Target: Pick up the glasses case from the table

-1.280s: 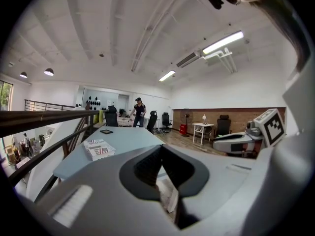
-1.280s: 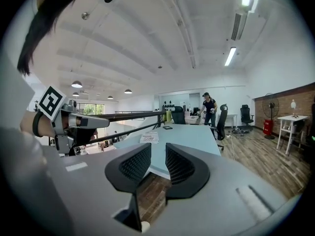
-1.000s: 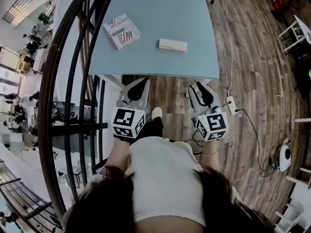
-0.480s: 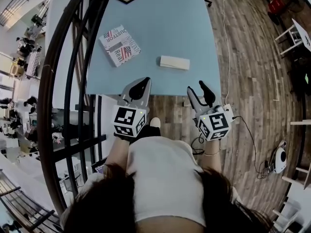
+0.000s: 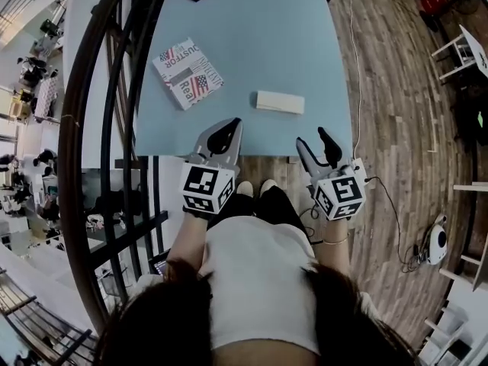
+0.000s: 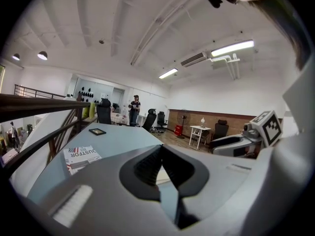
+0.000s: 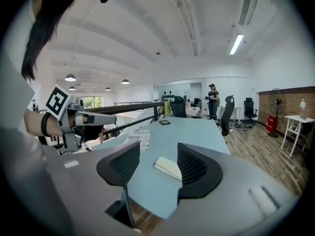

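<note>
Tabletop (image 5: 267, 36) bears the glasses case (image 5: 279, 102); right gripper (image 5: 314, 139), just opened wider, grips nothing (left gripper (image 5: 228, 130) pressed together).

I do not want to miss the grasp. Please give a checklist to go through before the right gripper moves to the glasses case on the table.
1. Glasses case lies free on the table: ok.
2. Right gripper open: ok; its jaws have just been opening, with nothing gripped.
3. Case lined up beyond that gap in the right gripper view: ok.
4. Right gripper at the case: not ok; it is over the table's near edge, apart from it.
5. Book out of the path: ok; it lies apart, left of the case.
6. Left gripper out of the way: ok; shut and empty.
</note>
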Available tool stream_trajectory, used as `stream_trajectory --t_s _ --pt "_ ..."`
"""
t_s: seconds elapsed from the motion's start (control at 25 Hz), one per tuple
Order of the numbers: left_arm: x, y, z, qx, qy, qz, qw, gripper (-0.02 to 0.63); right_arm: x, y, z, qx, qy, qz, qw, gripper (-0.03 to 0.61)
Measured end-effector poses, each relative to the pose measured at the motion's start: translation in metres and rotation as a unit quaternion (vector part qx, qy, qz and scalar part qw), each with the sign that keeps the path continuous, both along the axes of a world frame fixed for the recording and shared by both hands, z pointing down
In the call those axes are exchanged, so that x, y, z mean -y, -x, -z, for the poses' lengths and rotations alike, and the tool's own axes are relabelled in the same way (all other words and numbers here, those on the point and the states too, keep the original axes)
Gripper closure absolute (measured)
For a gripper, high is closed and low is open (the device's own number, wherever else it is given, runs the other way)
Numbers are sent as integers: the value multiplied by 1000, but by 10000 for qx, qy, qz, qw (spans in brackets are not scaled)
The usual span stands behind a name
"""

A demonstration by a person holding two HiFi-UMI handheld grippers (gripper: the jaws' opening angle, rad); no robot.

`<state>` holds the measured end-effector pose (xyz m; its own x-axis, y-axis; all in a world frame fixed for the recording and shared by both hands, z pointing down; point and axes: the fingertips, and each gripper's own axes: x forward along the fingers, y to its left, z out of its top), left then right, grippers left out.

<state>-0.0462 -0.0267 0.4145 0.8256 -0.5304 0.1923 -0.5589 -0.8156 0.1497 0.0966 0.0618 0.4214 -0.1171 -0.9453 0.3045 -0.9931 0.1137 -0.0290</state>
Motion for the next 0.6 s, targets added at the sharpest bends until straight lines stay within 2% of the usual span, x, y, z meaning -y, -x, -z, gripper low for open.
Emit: stream_trajectory --t_s 0.24,0.6 --pt "15 -5 -13 80 116 109 9998 557 29 -10 -11 -10 129 208 9997 339" --pt "71 -30 -15 149 130 482 9986 557 92 -32 -22 5 235 709 9972 314"
